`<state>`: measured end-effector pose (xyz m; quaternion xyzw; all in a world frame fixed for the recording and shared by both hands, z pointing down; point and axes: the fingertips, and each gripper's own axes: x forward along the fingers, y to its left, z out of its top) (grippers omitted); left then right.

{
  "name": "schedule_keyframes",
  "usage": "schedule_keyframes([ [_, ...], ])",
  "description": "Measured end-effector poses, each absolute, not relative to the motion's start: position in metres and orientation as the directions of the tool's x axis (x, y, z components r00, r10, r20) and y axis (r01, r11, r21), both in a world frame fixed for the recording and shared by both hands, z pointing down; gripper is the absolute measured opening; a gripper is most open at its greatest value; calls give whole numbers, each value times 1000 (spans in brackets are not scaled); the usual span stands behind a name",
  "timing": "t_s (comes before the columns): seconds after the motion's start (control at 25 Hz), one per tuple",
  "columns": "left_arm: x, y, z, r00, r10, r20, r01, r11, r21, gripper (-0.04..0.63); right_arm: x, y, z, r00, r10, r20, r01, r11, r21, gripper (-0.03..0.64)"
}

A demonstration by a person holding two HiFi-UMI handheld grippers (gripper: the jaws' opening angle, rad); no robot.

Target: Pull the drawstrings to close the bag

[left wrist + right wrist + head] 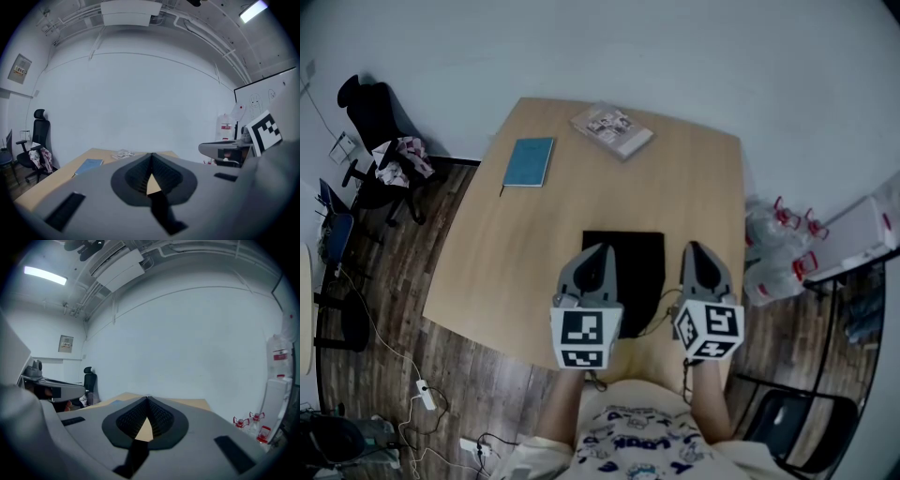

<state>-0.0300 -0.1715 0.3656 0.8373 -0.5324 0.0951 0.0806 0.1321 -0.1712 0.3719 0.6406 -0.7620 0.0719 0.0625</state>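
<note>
A flat black bag (639, 264) lies on the wooden table (487, 253), near its front edge. A thin cord (660, 307) curls off the bag's near right corner. My left gripper (602, 247) hovers over the bag's left edge, its jaws shut with nothing between them. My right gripper (691, 246) sits just right of the bag, also shut and empty. In the left gripper view the shut jaws (151, 155) point across the table at the far wall. The right gripper view shows the same of its jaws (147, 399). The bag's near end is hidden under the grippers.
A blue notebook (529, 161) and a magazine (612, 129) lie at the table's far side. A black office chair (380, 122) stands left of the table. Water jugs (778, 253) and a folding chair (792, 422) stand at the right. Cables and a power strip (422, 394) lie on the floor.
</note>
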Motion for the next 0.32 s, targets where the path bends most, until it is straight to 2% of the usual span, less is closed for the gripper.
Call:
schedule_keyframes([
  [0.32, -27, -173, 367, 416, -874, 250, -906, -423, 26, 3, 139, -171, 379, -153, -969, 192, -988, 148, -38, 3],
])
